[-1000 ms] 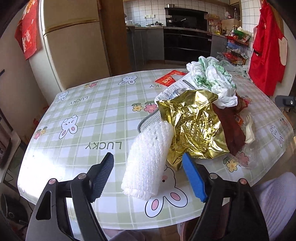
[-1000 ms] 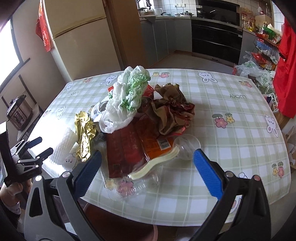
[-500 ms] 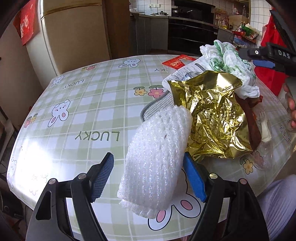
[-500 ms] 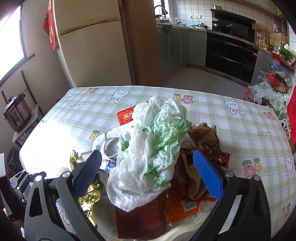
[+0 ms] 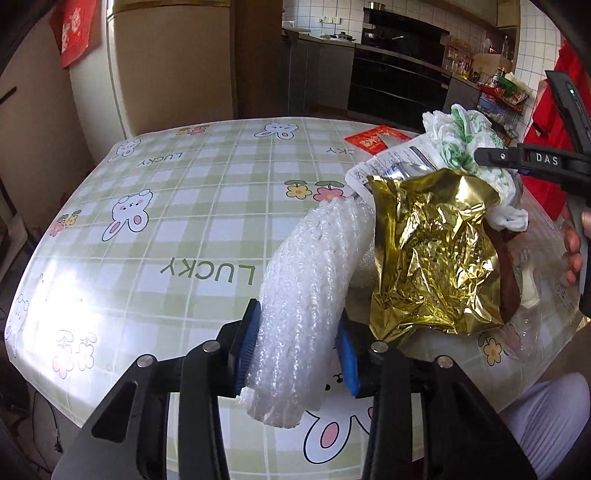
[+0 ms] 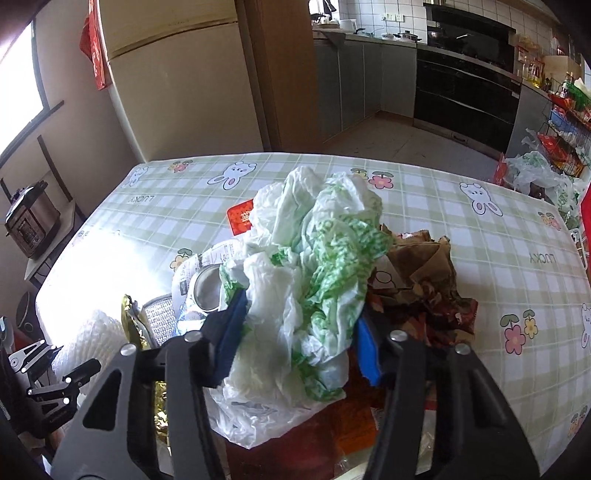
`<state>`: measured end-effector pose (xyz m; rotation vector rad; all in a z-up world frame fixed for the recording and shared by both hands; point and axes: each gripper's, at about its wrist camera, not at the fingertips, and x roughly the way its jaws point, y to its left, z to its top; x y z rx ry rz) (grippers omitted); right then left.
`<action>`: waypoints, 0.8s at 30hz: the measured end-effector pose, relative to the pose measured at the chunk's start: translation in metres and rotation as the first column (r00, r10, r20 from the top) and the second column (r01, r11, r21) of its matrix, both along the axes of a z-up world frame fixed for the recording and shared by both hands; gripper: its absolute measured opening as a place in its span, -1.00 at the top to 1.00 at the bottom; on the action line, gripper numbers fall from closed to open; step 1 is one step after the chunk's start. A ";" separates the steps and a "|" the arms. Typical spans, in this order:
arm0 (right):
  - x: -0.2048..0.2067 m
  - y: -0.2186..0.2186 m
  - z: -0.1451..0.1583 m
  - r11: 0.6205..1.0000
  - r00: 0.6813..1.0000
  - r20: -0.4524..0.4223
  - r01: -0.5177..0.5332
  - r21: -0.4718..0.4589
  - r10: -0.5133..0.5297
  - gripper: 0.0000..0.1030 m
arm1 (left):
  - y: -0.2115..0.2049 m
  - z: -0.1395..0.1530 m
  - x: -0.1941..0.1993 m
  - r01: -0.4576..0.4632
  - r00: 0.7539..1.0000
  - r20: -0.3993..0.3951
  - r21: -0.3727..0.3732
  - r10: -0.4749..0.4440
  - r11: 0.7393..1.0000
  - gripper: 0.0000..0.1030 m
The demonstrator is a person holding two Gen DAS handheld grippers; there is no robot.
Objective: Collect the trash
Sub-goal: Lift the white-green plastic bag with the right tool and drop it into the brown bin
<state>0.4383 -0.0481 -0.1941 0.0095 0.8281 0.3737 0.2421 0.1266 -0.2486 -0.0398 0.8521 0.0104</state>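
The left gripper [image 5: 299,350] angles downward, its jaws just closed, blue pads pressing both sides of the white foam netting [image 5: 310,288]. The right gripper [image 6: 299,343] tilts down likewise, jaws just closed onto the white-and-green plastic bag [image 6: 314,266] bunched between them.

A cream refrigerator [image 6: 177,70] stands at upper left beside a brown wooden pillar [image 6: 284,74]. Grey cabinets [image 6: 354,77], a black oven [image 6: 469,88] and white wall tiles [image 6: 376,11] fill the upper right. Bright daylight enters a window [image 6: 22,74] at far left.
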 end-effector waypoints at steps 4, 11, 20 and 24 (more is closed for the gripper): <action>-0.018 -0.009 0.016 1.000 0.999 0.049 0.001 0.023 -0.002 0.12 | 0.007 0.020 -0.006 -0.030 0.998 0.048 -0.031 0.032 0.999 0.33; -0.056 -0.023 0.047 0.995 0.992 0.122 0.004 0.100 -0.017 0.12 | 0.005 0.063 -0.027 -0.041 0.989 0.139 -0.084 0.053 0.996 0.33; -0.131 -0.031 0.076 0.990 0.978 0.209 -0.038 0.139 0.008 0.12 | -0.020 0.105 -0.065 0.008 0.977 0.214 -0.085 0.010 0.996 0.33; -0.165 -0.040 0.078 0.988 0.976 0.218 -0.045 0.146 0.012 0.13 | -0.031 0.118 -0.083 0.036 0.972 0.235 -0.086 -0.015 0.996 0.33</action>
